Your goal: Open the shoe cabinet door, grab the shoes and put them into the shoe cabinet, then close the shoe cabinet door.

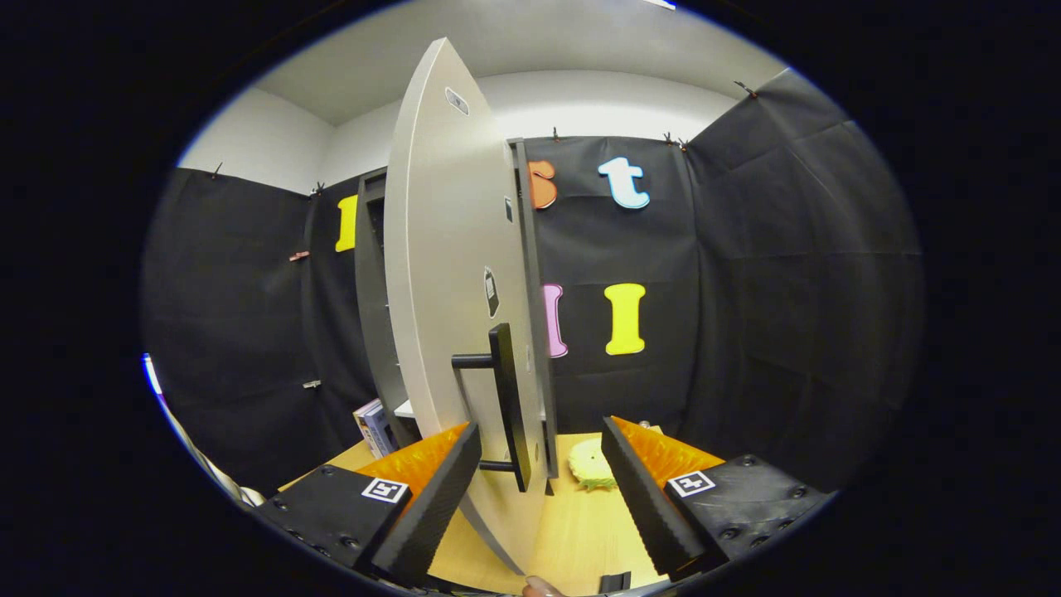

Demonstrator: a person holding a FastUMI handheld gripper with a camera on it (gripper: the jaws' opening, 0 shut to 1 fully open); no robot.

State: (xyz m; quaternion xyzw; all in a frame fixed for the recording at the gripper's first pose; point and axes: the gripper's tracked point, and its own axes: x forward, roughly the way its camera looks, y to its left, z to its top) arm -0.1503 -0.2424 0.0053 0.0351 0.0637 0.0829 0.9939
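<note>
Between the spread gripper (540, 489) fingers, cabinet door (448, 274) over wooden table (580, 531)

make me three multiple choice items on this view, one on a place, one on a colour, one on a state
1. Where is the door handle?
A. between the gripper fingers
B. beyond the yellow shoe
C. on the wall

2. What colour is the handle?
A. white
B. black
C. yellow

3. How does the cabinet door stand?
A. shut flat
B. taken off
C. swung open, edge toward the camera

Answers: 1 A, the bar stands in the gap between the open fingers, neither visibly pressing on it. 2 B, it shows dark against the pale grey door. 3 C, the dark cabinet frame shows behind it, and the yellow shoe lies on the wooden floor beyond.
</note>
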